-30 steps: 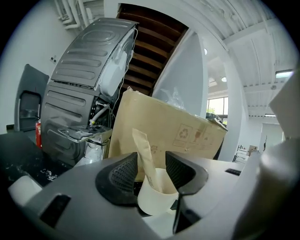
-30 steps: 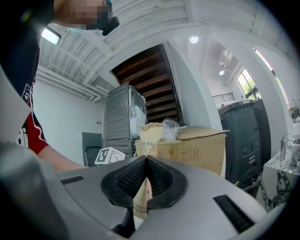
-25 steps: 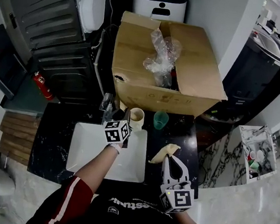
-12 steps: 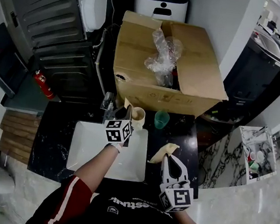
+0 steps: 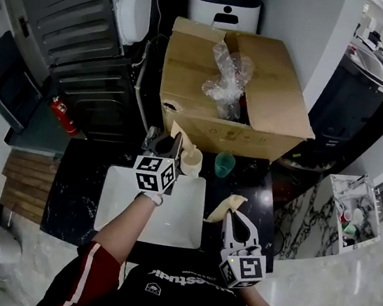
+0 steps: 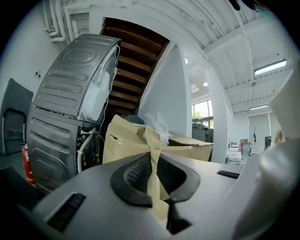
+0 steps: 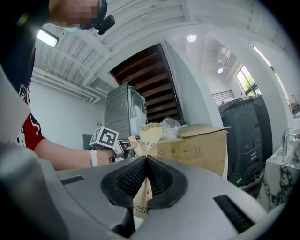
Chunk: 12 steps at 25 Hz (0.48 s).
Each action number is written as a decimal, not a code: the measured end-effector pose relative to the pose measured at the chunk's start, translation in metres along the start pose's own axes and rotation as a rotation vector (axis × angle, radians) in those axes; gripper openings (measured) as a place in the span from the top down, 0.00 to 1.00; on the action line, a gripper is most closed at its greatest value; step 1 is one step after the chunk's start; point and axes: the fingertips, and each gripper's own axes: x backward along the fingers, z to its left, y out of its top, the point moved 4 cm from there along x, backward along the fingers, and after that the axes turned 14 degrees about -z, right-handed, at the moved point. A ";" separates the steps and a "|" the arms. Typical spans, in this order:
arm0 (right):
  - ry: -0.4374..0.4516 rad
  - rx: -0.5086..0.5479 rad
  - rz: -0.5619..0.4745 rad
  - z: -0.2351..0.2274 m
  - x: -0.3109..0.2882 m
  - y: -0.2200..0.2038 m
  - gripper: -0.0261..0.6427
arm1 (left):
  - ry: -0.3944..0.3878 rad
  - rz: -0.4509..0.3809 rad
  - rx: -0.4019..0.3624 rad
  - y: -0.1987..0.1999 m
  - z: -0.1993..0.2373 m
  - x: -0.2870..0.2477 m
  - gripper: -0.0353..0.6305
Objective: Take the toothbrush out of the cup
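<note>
My left gripper (image 5: 176, 144) is shut on a slim tan paper-wrapped toothbrush (image 5: 181, 134), held up just left of the cream cup (image 5: 192, 161) on the black counter. In the left gripper view the tan wrapper (image 6: 152, 150) stands upright, pinched between the pads of the left gripper (image 6: 157, 180). My right gripper (image 5: 236, 222) is lower right, shut on a second tan toothbrush packet (image 5: 229, 207). In the right gripper view that printed packet (image 7: 149, 133) rises from the shut right gripper (image 7: 145, 183), with the left gripper (image 7: 119, 147) beyond it.
A white rectangular basin (image 5: 120, 209) sits in the black marble counter (image 5: 76, 193). A green cup (image 5: 224, 163) stands right of the cream cup. Behind them is an open cardboard box (image 5: 255, 101) with clear plastic wrap. Dark appliances (image 5: 75, 26) stand at far left.
The left gripper has closed on the tan wrapped toothbrush and risen with it, up from the cream cup. The right gripper has stayed still.
</note>
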 end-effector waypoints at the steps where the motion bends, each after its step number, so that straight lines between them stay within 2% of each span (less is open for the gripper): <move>1: -0.001 0.006 0.005 0.000 0.000 0.000 0.91 | -0.004 -0.001 0.001 0.002 -0.001 0.003 0.89; 5: 0.003 0.013 0.006 0.001 -0.001 0.001 0.91 | -0.024 -0.007 0.009 0.011 -0.010 0.026 0.89; 12: 0.004 0.014 0.011 0.000 -0.003 0.001 0.91 | -0.052 -0.012 0.015 0.022 -0.024 0.103 0.89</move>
